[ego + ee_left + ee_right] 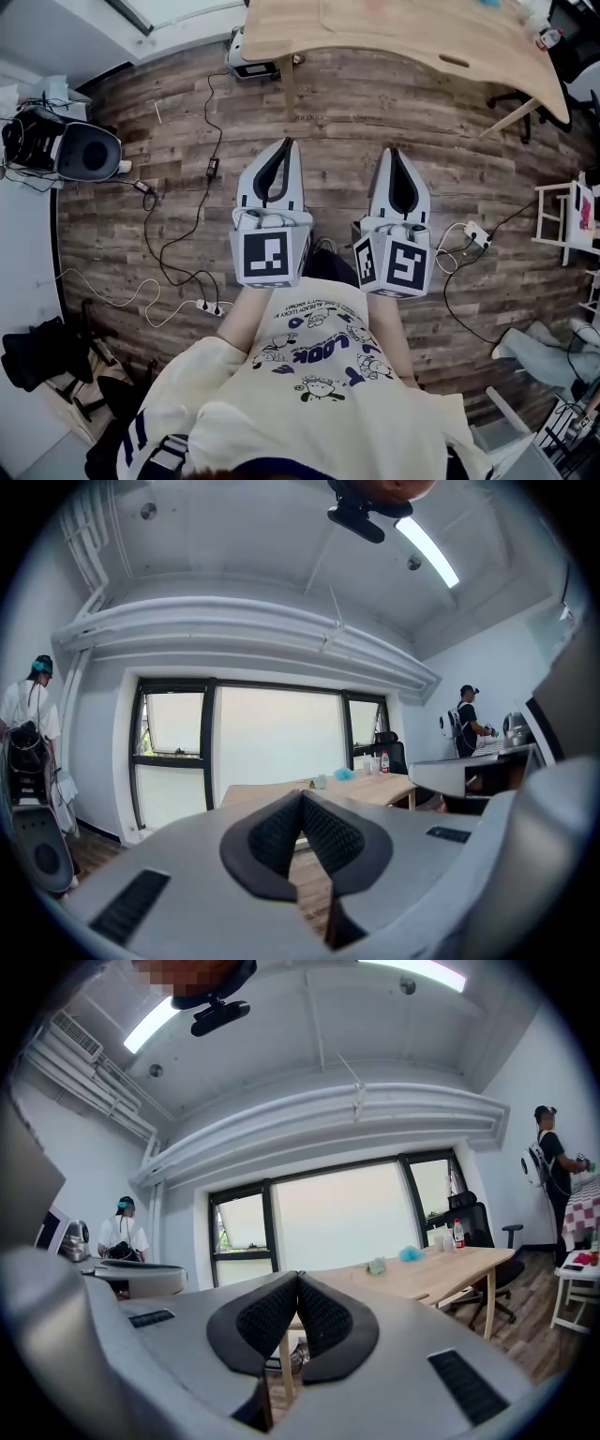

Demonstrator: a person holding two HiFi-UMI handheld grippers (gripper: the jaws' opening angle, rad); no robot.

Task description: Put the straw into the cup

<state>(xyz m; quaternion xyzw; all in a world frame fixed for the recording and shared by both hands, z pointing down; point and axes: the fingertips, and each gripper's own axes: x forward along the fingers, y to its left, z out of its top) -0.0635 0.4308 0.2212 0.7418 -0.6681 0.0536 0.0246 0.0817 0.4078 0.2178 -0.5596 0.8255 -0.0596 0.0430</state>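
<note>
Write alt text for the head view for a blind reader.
From above, a person holds two grey grippers side by side over a wood-plank floor, the left gripper and right gripper both shut and empty, pointing toward a wooden table at the top. Cables trail across the floor.

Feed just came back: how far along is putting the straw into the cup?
Done: nothing visible. In hand: nothing; the left gripper and right gripper are both shut and empty, held level over the floor, short of the wooden table. Left: everything: reach the table, pick up the straw, put it in the cup. Neither can be made out among the small items there.
</note>
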